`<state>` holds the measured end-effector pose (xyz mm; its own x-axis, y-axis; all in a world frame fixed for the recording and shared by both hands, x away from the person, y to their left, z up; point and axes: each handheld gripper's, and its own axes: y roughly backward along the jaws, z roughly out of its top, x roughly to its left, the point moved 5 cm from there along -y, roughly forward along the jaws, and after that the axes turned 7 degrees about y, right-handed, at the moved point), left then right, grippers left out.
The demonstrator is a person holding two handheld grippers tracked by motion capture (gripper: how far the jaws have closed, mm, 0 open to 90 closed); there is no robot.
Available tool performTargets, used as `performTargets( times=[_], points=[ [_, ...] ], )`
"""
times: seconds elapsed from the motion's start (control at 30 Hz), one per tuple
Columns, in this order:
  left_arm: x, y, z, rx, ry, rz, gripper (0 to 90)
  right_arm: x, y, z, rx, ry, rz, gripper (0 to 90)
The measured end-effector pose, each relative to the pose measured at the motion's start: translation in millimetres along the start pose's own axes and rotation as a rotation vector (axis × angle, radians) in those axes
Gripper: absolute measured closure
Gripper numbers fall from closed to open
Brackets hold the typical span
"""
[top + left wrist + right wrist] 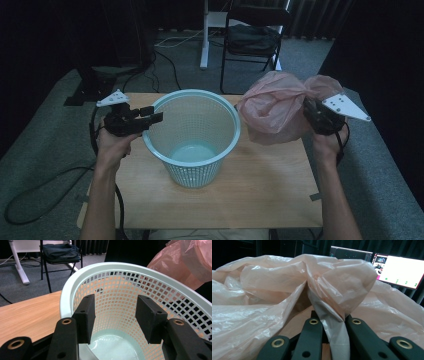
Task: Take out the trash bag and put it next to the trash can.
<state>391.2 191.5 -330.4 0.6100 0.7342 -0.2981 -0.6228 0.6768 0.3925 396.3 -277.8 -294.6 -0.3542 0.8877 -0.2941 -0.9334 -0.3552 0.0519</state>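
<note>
Black jaws of the right gripper (331, 325) are pinching a fold of the pink plastic bag (287, 290) tightly between them. From above, the right gripper (314, 116) is holding this bag (272, 112) in the air, just beside the right edge of the light blue mesh basket (192, 137). On the wooden table (260, 190) the basket is standing upright. At its left rim (66, 300) the left gripper (152, 116) is waiting with jaws apart, gripping nothing.
</note>
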Motion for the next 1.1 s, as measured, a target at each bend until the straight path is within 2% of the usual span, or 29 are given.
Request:
performTargets(
  times=[0.67,1.1],
  points=[
    [0.3,1.1,-0.1,-0.002,0.0,0.001,50.3,6.0,-5.2,-15.8,0.032,-0.011,0.015,87.0],
    [0.3,1.8,0.0,-0.004,0.003,0.0,50.3,3.6,-5.5,-26.8,0.053,-0.02,0.01,87.0]
  ],
)
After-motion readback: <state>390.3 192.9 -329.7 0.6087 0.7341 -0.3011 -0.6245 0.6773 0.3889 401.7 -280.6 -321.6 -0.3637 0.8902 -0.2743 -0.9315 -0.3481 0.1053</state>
